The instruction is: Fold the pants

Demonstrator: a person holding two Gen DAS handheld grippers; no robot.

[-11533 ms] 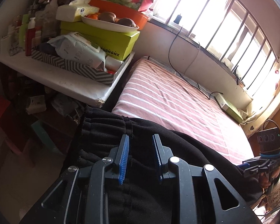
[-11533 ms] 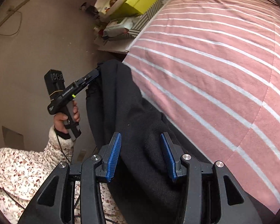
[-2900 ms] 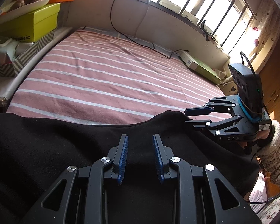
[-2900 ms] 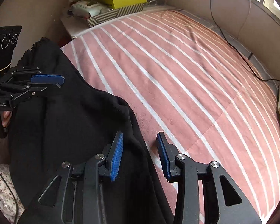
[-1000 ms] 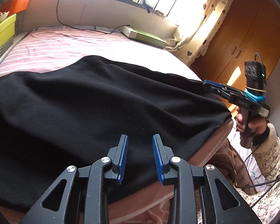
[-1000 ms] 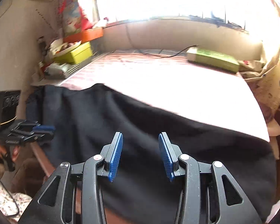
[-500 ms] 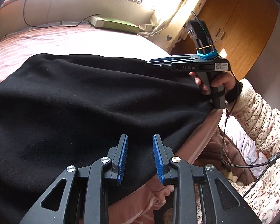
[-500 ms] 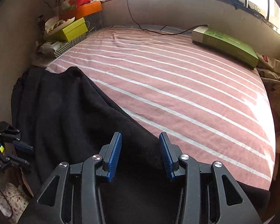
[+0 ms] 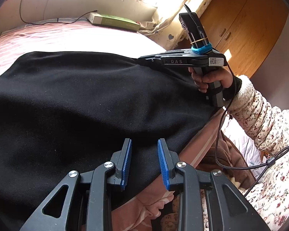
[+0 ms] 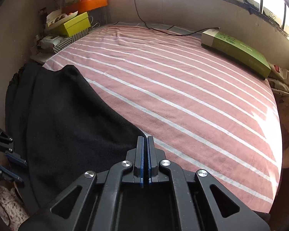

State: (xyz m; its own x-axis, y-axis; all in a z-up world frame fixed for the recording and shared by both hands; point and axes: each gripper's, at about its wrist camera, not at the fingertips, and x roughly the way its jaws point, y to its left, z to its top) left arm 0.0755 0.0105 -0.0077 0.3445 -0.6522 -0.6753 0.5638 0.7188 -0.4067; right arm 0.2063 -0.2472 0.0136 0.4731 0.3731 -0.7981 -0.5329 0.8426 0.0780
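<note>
On the near edge of the pink striped bed (image 10: pixel 183 88): one pair of black pants (image 9: pixel 82 100), spread flat along the mattress edge, part overhanging the side. Right gripper (image 10: pixel 145 159): jaws have just been closing and now stand clenched together at the far hem corner of the pants; from the left wrist view its tip lies on the cloth, though whether fabric is actually pinched between the pads cannot be told. Left gripper (image 9: pixel 143 161): jaws parted, poised over the near border of the cloth, grasping nothing. Person's hand (image 9: pixel 212 79) on the right handle, floral sleeve (image 9: pixel 260 119) behind. Also present: green box (image 10: pixel 235 52) by the window wall, yellow box (image 10: pixel 75 26) on the cluttered side shelf. Step in hand, as judged: securing two corners before a fold. Handling note: confirm both layers are caught on the right, close the left on the matching edge, then lift both evenly, since soft fleece sags and slips from a shallow pinch.
</note>
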